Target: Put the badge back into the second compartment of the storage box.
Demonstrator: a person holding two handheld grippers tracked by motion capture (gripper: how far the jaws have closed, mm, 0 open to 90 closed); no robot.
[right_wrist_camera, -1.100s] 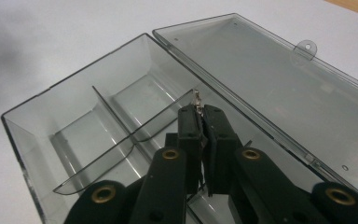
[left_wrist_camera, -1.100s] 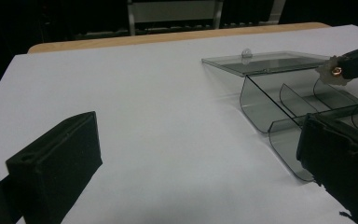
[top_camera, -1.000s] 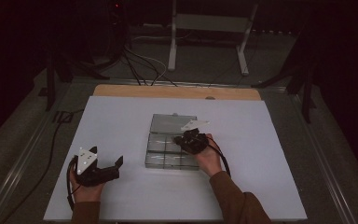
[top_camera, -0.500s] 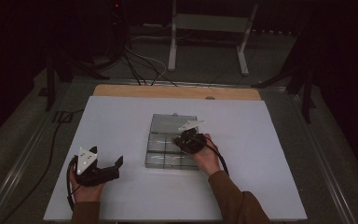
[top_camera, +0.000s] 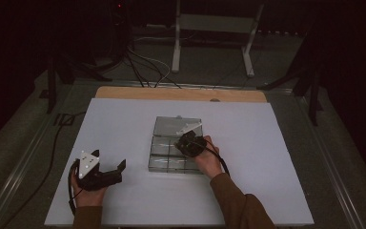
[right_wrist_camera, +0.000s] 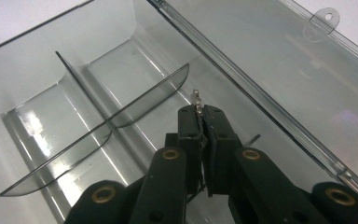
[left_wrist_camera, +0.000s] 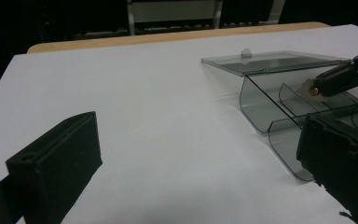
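1. Dim room around a white table (top_camera: 124, 124) in the high view; the clear plastic box (top_camera: 176, 129) sits mid-table, lid laid back toward the far edge; the right gripper (top_camera: 183, 139) angles down into it, forearm entering from the near edge; the left gripper (top_camera: 119, 168) rests near the near-left corner, jaws apart.
2. Left gripper view: matte black jaws wide, nothing between; curved smoky dividers (left_wrist_camera: 261, 105) stand up.
3. Right gripper view: jaws pinched on a small metal pin (right_wrist_camera: 196, 99) over a compartment beside the hinge.
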